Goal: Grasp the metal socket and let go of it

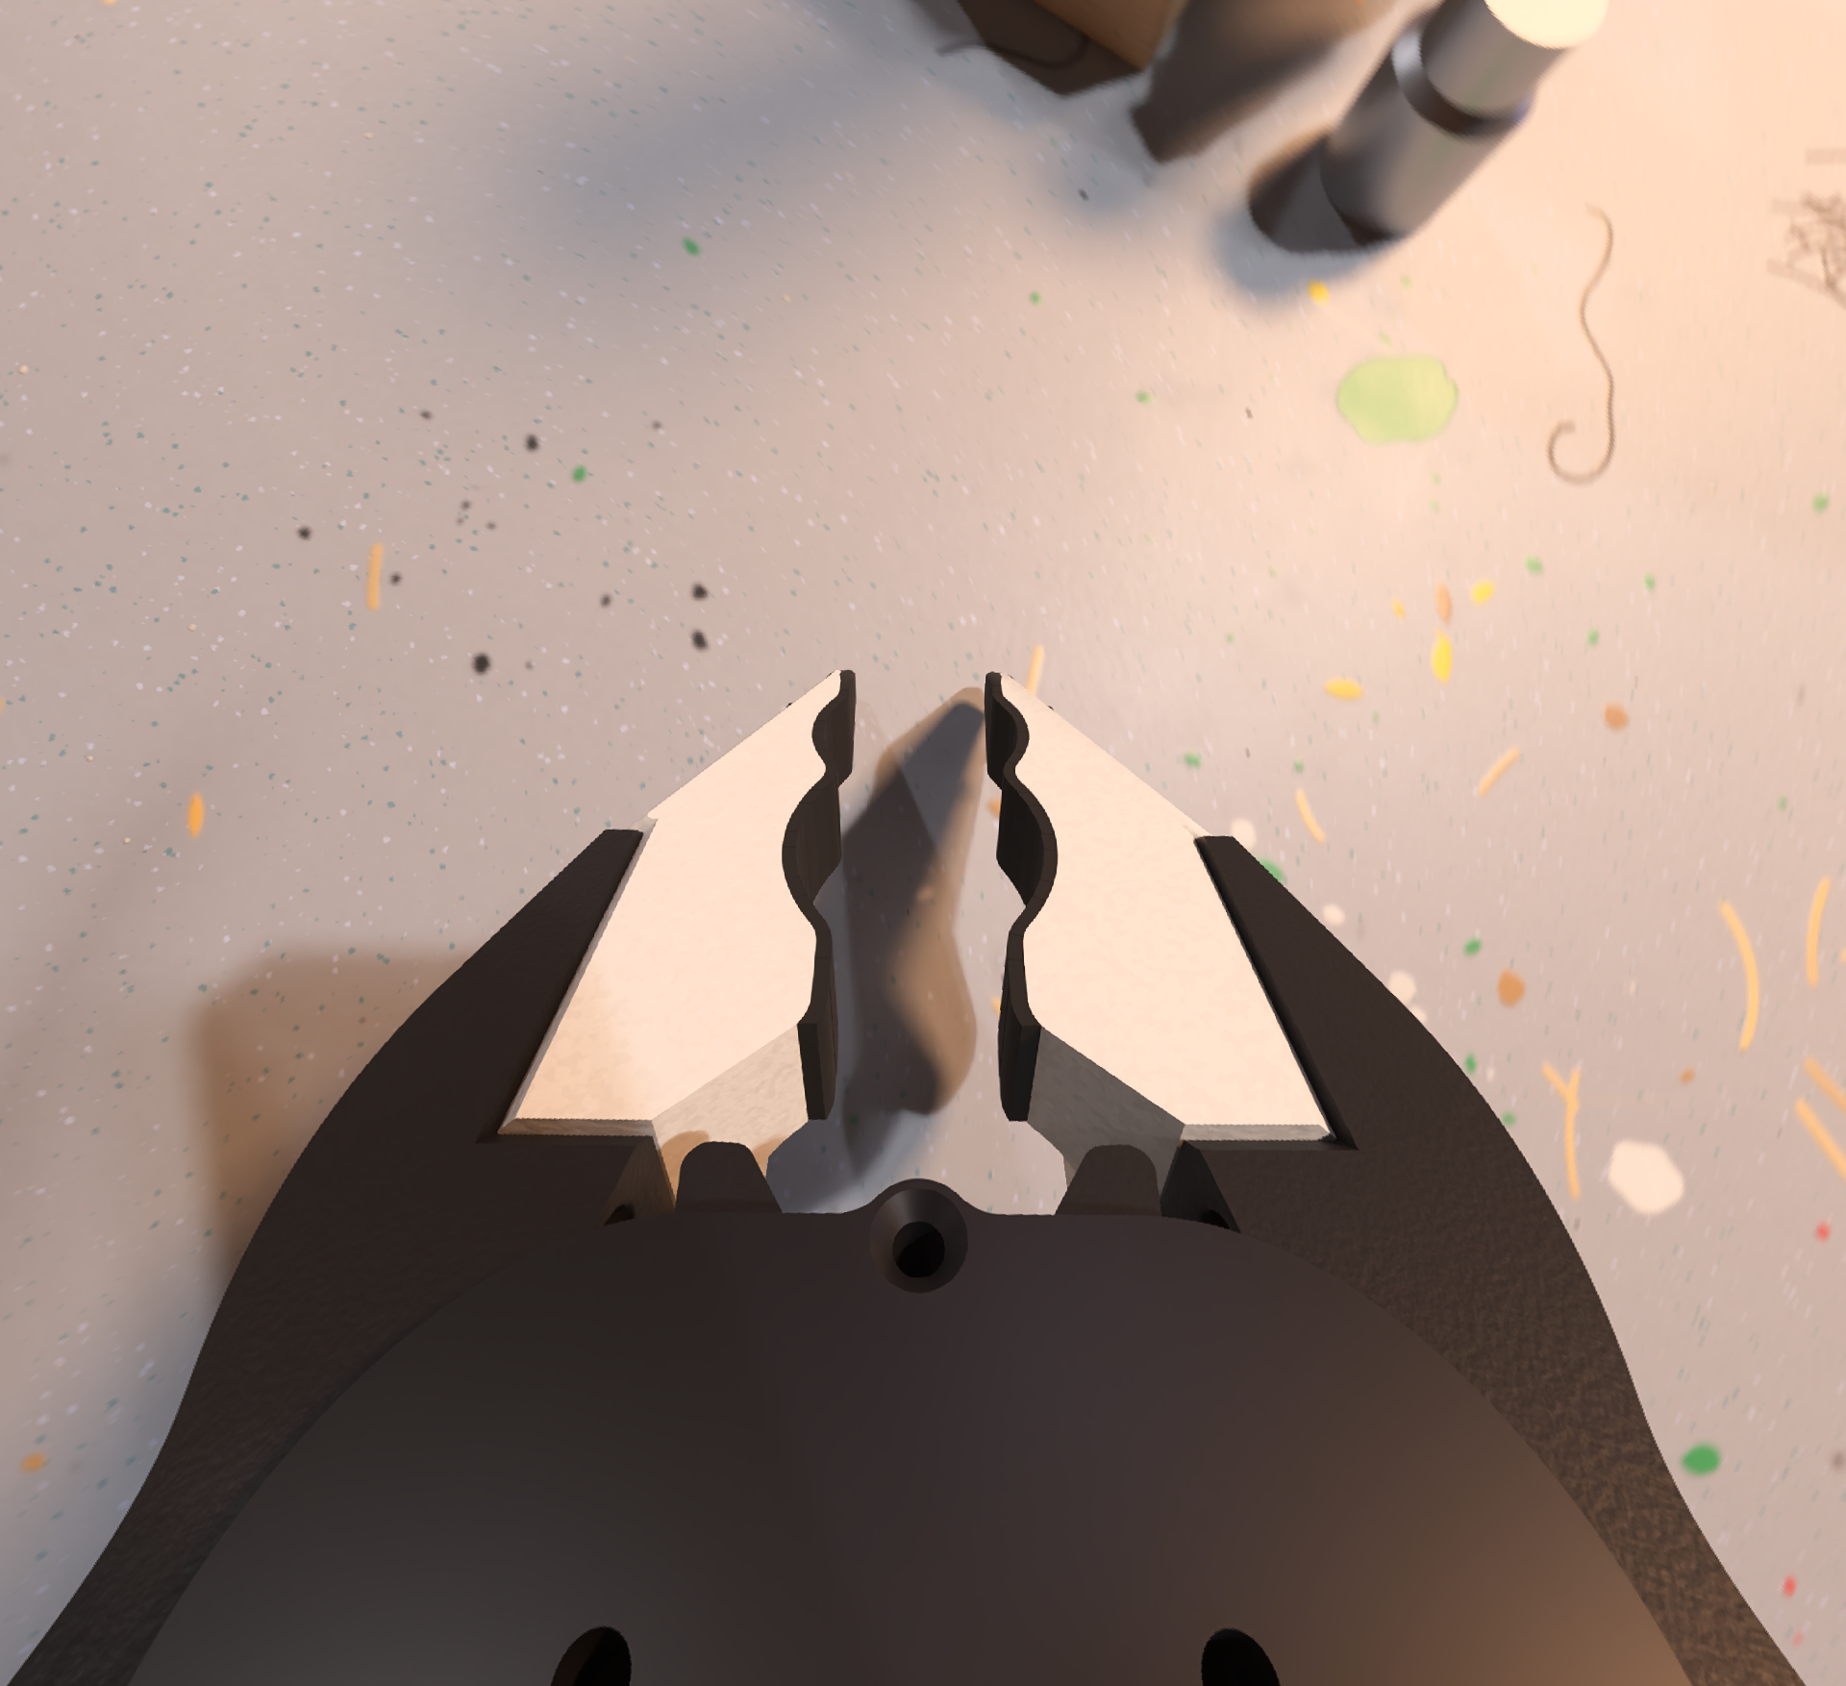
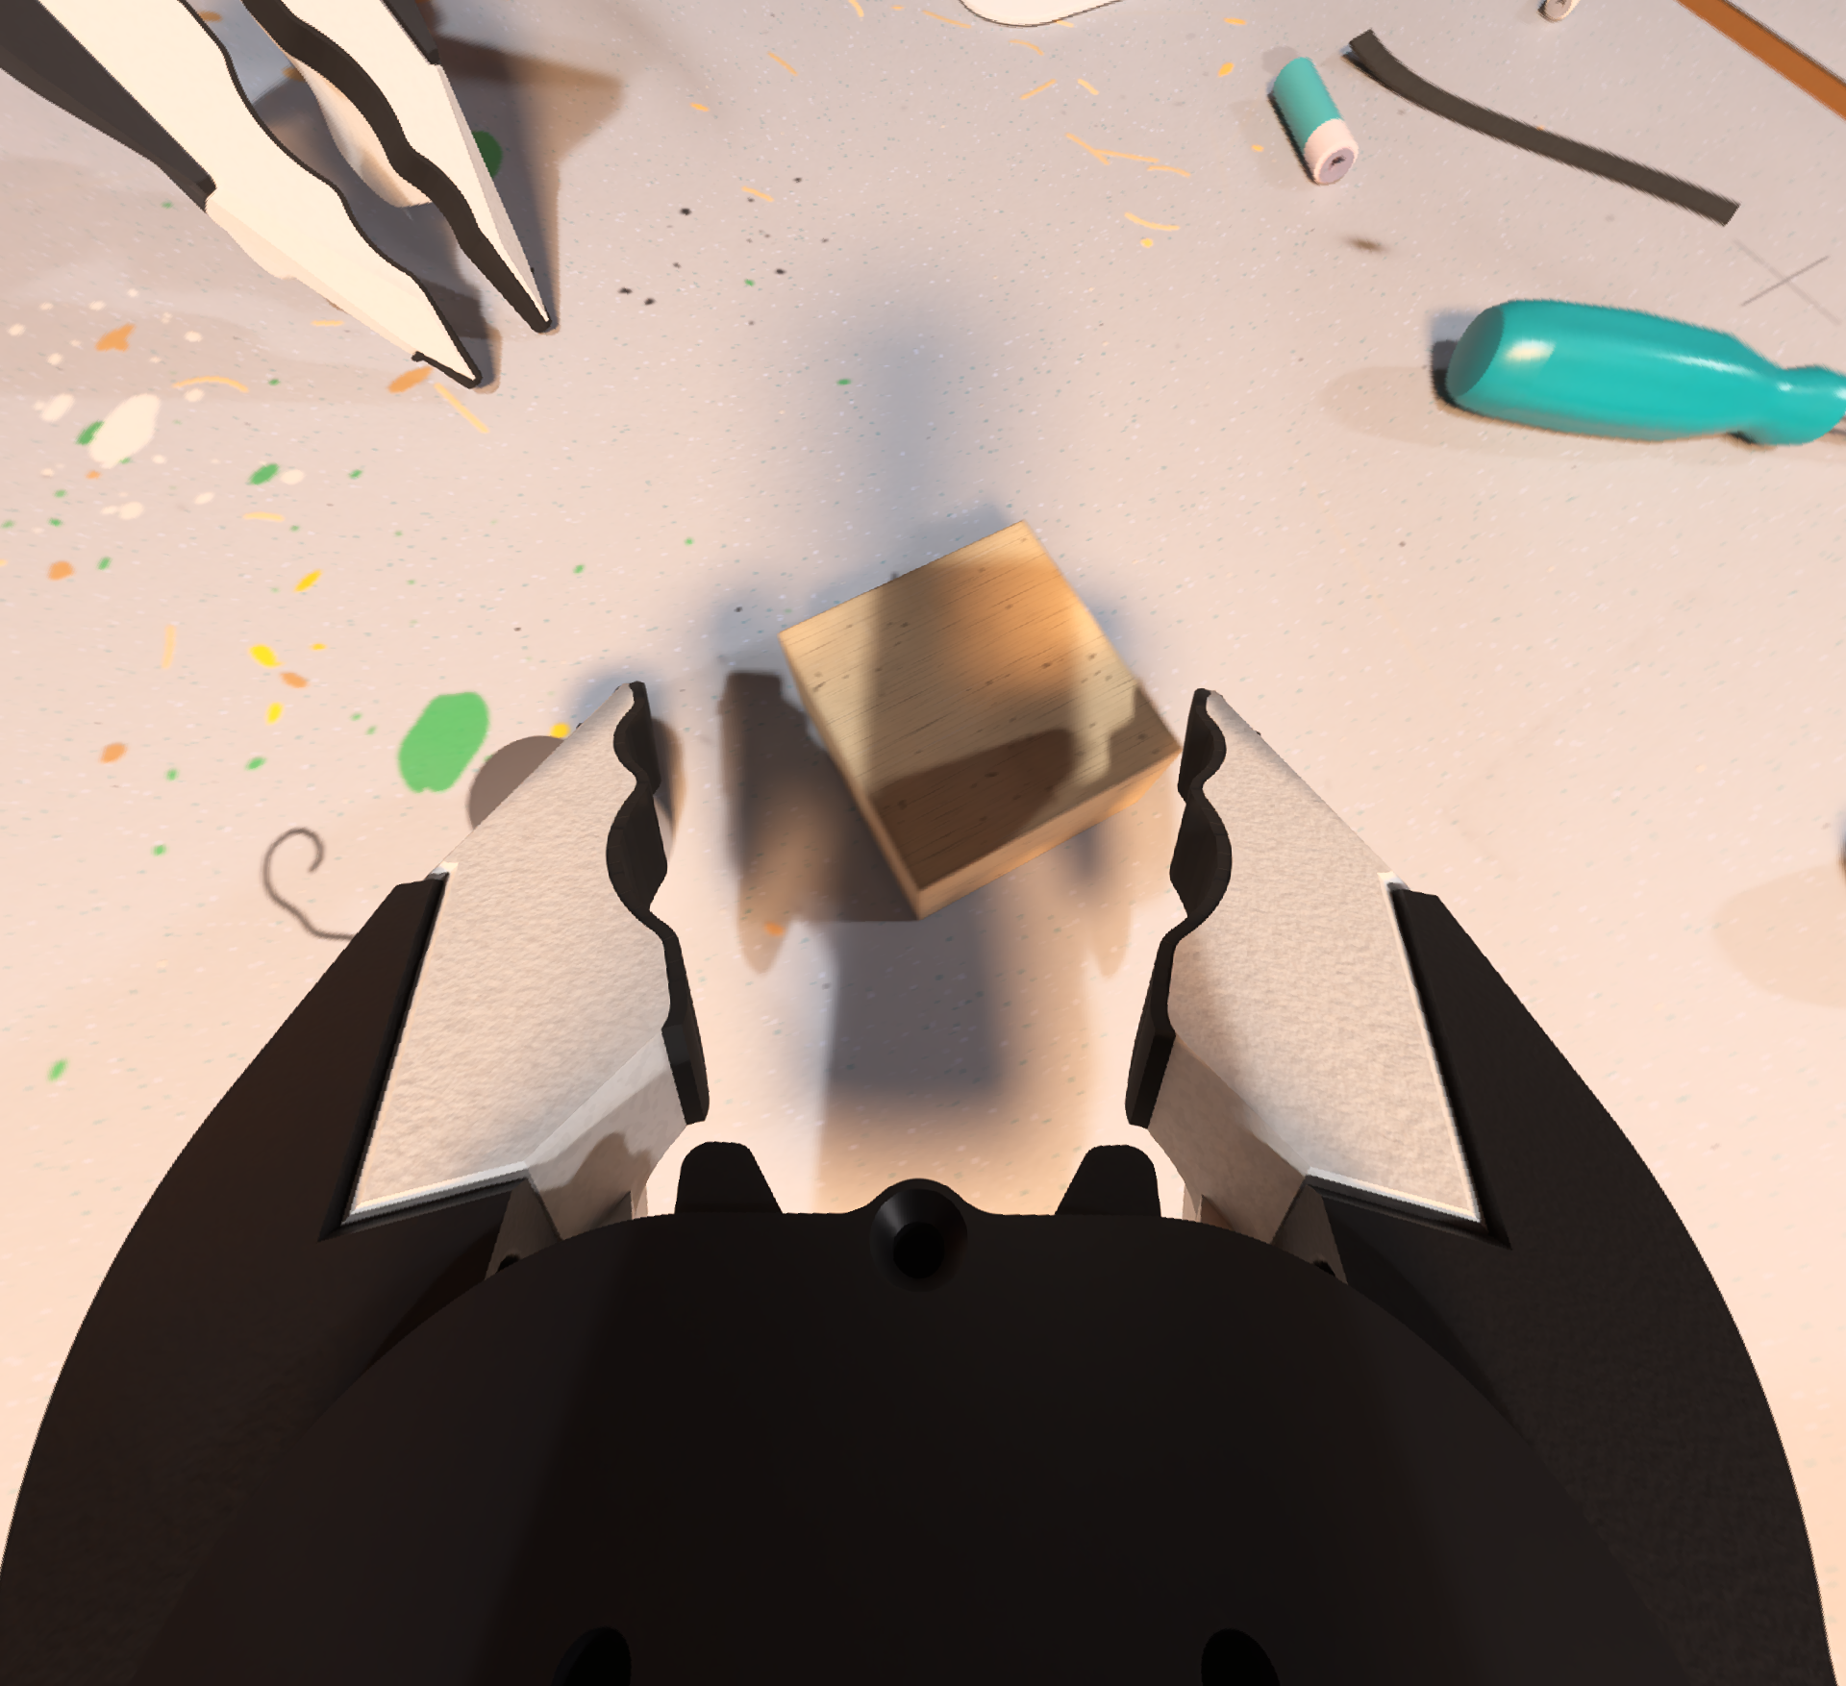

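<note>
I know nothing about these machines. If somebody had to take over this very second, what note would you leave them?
Left gripper: fingers nearly together, empty, over bare table.
Right gripper: wide open, empty, hanging above the wooden block.
Metal socket: seems to stand upright on the table beside the block, ahead and right of the left gripper; nothing grips it.
Whether the grasp and release already happened cannot be told from here. If not, both remain.

Setting: a craft or hobby workshop. The pale speckled worktop (image 2: 1299,639) carries paint splatter (image 2: 443,739) (green, orange, yellow, white) and fine wood shavings (image 2: 1099,150). Loose items include a wooden block (image 2: 974,709), a teal tool handle (image 2: 1638,375), and a black strip (image 2: 1538,130).
</note>
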